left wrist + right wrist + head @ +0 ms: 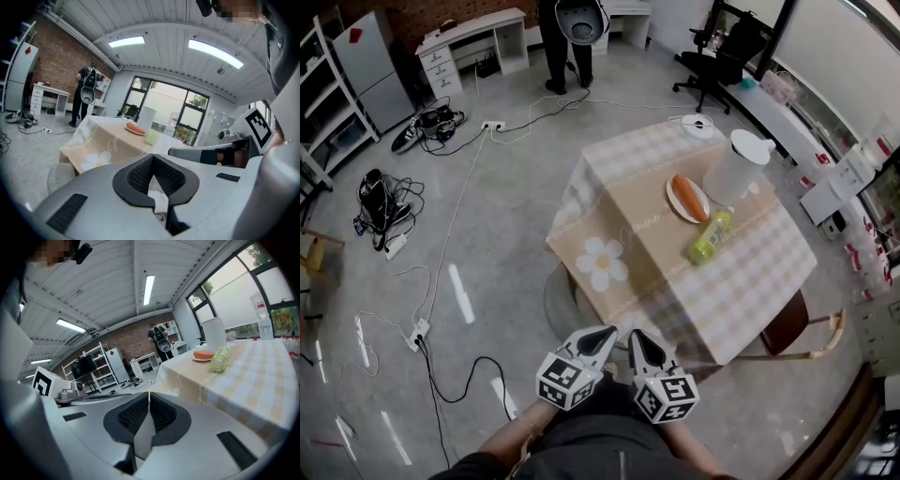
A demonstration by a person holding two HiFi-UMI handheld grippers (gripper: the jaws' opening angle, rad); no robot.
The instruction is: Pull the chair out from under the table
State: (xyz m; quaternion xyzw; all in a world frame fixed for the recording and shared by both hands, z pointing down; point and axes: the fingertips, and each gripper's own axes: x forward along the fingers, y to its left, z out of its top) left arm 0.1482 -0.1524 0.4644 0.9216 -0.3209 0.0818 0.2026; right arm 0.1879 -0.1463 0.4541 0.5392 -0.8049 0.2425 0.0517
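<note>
A table (750,281) under a checked cloth with a flower print stands ahead of me. A grey round padded seat (559,302) is tucked under its near left corner and also shows low in the left gripper view as the grey seat (60,176). A wooden chair with a brown seat (789,326) sits partly under the table's right side. My left gripper (608,331) and right gripper (636,336) hang side by side just short of the near table edge. Left gripper (153,156) and right gripper (149,393) are both shut, with nothing held.
On the table are a plate with an orange sausage-like thing (687,199), a white jug (736,167) and a green bottle (710,236). Cables and a power strip (418,334) lie on the floor at left. A person (567,42) stands at the back by a desk; an office chair (717,64) is at the back right.
</note>
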